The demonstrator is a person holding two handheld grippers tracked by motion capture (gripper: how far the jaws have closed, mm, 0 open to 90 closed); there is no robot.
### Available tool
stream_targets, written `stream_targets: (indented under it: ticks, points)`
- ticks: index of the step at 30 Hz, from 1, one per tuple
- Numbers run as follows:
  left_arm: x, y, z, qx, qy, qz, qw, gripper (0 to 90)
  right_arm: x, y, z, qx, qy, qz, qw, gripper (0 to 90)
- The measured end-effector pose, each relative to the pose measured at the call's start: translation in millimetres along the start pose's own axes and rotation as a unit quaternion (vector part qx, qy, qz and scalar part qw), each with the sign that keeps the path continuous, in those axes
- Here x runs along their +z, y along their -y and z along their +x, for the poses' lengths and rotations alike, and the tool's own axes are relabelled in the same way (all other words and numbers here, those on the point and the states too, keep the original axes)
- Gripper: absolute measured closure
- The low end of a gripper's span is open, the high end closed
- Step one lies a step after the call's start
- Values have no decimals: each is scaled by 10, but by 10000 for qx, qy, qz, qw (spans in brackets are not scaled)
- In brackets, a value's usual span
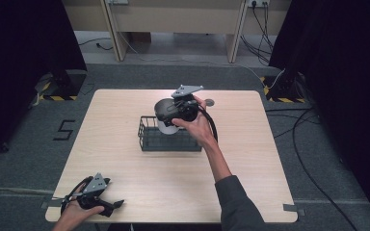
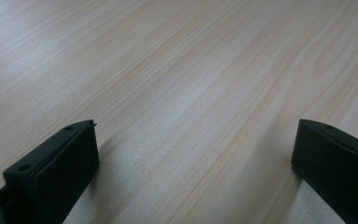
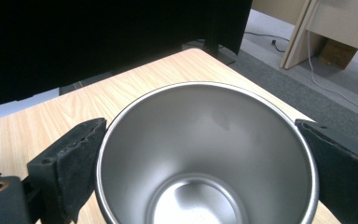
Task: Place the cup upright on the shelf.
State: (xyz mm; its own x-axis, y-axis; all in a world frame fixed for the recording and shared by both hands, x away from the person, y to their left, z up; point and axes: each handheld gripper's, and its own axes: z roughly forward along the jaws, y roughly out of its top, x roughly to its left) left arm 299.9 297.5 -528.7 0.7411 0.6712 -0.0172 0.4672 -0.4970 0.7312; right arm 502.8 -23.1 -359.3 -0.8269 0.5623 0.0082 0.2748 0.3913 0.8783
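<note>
**Steel cup held over the wire basket, grip on smooth metal**

Pale wood table (image 1: 125, 120) on grey carpet, dark curtains left and right, cables trailing on the floor at the far side. Near the table's middle, a black wire basket (image 1: 147, 137); directly above its far end, a steel cup (image 1: 164, 118) upright in the right gripper (image 1: 176, 113). Jaws pressed on the cup's outside at opposite sides of the rim, open mouth up. Left gripper (image 1: 108, 204) low at the near left corner, jaws spread wide over bare wood, holding nothing.

Likely trouble — polished, tapering wall between two flat pads: a tilt or slackened squeeze could let the cup slide down and out. Lowered off-centre, its base could catch a basket wire and tip.

From the right gripper view, the cup (image 3: 205, 154) seen from above, inside empty, pads (image 3: 72, 161) against the rim — nothing of the basket. From the high view, cup over basket, but the contact itself hidden under hand and gripper
</note>
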Motion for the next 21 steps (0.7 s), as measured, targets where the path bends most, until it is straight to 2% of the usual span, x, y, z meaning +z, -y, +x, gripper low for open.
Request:
stream_targets:
  ticks: [21]
  points:
    - [0,0,0,4,-5,5,10000,0,143,133,-67,92,10,122,9999,61]
